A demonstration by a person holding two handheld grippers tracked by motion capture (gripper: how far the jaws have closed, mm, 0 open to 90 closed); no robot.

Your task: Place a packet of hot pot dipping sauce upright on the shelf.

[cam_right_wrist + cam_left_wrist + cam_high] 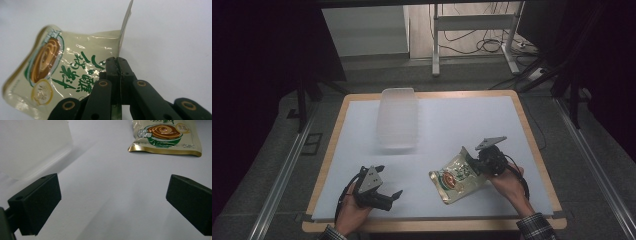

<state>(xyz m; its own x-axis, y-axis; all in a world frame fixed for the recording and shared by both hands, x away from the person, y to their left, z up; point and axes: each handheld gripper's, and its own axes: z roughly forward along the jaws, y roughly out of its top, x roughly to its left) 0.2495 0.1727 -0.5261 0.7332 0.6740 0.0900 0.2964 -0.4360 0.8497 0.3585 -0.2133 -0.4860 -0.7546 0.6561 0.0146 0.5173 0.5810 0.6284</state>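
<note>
A shiny gold snack packet [455, 178] with green print and a picture of a bowl lies on the white table sheet at the front right. My right gripper [475, 164] is shut on the packet's edge [117, 65], and that edge stands folded up between the two pads. The same packet [165, 135] lies flat at the top of the left gripper view. At the front left my left gripper [388, 187] is held open just above the sheet, with nothing between its jaws [112, 202]. A clear plastic container [398, 117] stands at the back, left of centre.
The white sheet [447, 120] covers a wooden table [532, 145] whose edge shows all around. The clear container's wall [32, 145] is close on the left in the left gripper view. Metal desk legs and cables [472, 40] lie beyond the table.
</note>
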